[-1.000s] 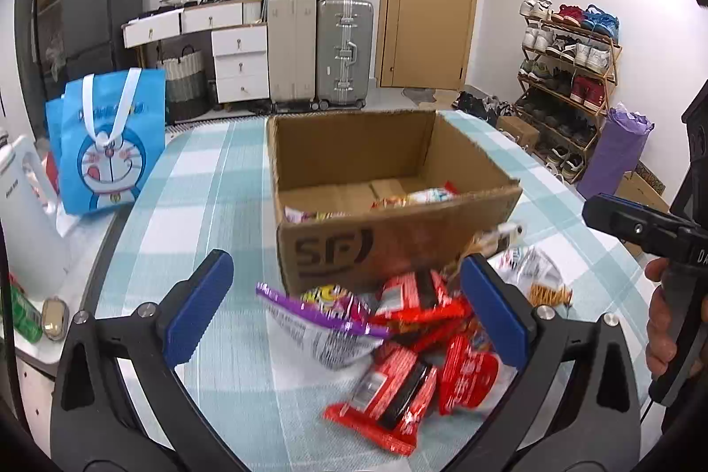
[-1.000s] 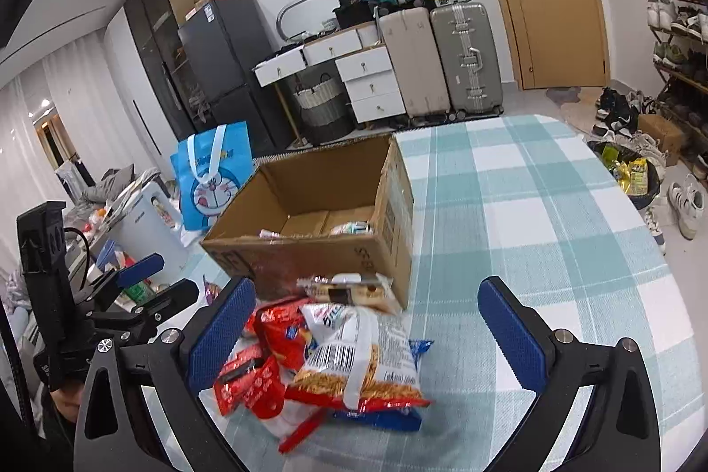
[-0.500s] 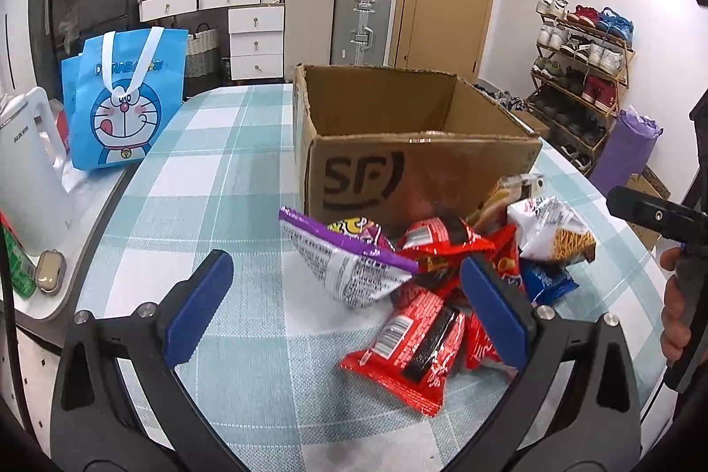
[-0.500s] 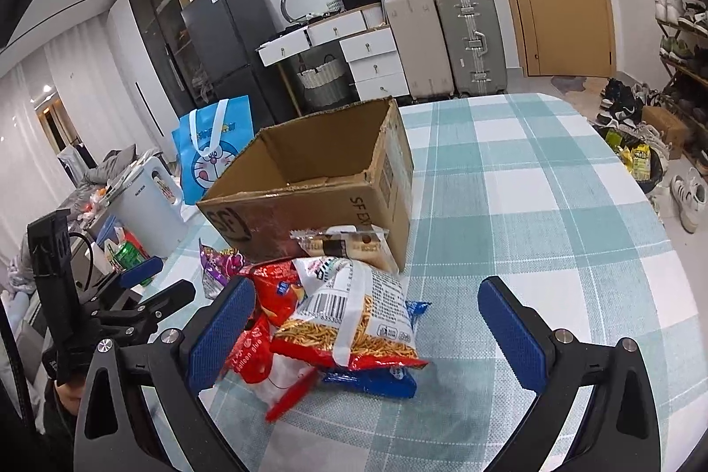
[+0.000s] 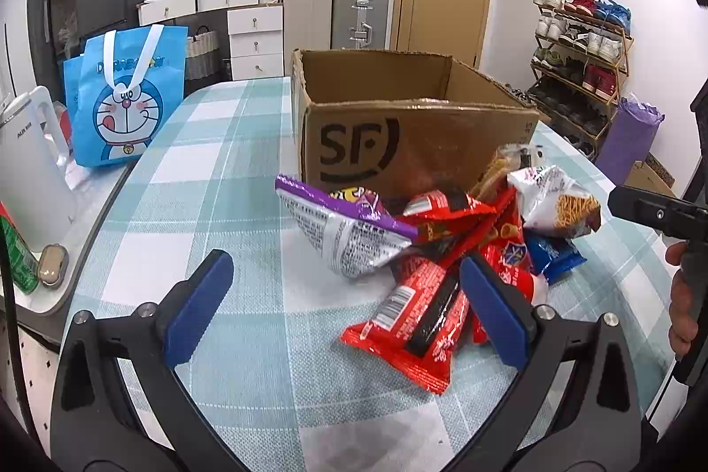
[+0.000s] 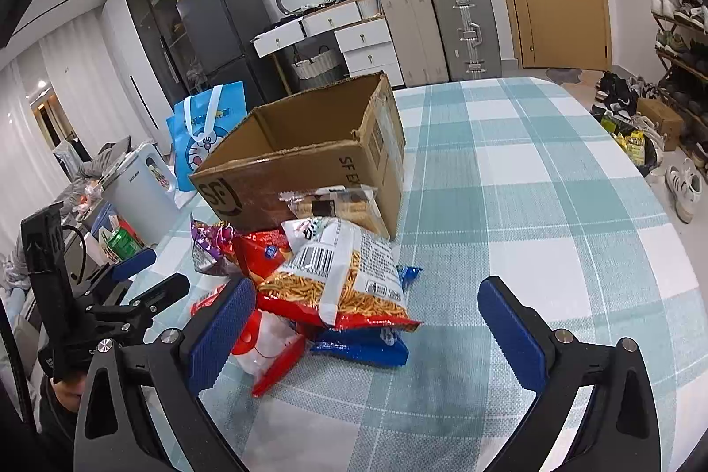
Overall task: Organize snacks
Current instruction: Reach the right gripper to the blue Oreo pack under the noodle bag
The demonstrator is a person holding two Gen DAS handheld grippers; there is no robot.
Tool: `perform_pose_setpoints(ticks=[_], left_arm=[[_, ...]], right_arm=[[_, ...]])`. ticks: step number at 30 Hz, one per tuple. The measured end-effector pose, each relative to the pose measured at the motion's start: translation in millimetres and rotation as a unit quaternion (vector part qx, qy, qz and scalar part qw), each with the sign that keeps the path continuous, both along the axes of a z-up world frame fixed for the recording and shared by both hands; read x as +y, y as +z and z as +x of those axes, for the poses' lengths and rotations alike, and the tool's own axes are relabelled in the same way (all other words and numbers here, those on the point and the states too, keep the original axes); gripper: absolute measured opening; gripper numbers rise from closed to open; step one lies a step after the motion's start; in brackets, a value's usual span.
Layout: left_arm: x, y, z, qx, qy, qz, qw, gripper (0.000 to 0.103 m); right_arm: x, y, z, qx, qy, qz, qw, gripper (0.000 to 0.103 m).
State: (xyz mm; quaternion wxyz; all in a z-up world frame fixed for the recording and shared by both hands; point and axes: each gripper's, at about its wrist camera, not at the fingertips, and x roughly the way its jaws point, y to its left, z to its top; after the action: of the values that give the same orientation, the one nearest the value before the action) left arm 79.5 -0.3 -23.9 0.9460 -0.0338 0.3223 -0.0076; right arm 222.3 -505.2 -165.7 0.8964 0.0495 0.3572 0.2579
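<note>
Left wrist, jaws wide, holding nothing

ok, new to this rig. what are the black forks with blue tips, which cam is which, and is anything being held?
No robot arm: a person carries two handheld grippers, each with a fisheye camera looking along its fingers. The left-wrist view shows the left gripper; the right-wrist view shows the right gripper. Blue tips are finger pads. Both are open and hold nothing. On the checked tablecloth stands an open cardboard box, with a pile of snack packets in front of it.
</note>
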Motion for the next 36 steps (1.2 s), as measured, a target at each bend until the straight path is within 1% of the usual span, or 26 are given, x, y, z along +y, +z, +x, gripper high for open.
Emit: perform_pose_setpoints(ticks=[11,19,23,31,36], left_arm=[[2,-9,2,0.025,-0.004,-0.006,0.9997,0.102],[-12,-16,7,0.05,-0.029,0.013,0.9983,0.102],[-14,-22,14,0.066,-0.034,0.013,0.9971,0.102],[-18,-34,28,0.099,-0.058,0.004,0.9934,0.102],[-19,-40,35,0.11,-0.066,0.01,0.9917,0.102]], right_arm=[[7,-24,-3,0.035,-0.006,-0.018,0.999,0.102],[13,-40,4,0.064,-0.004,-0.034,0.997,0.102],[19,-49,10,0.085,-0.002,-0.049,0.995,0.102],[23,-53,13,0.08,0.0,-0.057,0.995,0.102],[29,-53,16,0.075,-0.003,-0.065,0.995,0.102]])
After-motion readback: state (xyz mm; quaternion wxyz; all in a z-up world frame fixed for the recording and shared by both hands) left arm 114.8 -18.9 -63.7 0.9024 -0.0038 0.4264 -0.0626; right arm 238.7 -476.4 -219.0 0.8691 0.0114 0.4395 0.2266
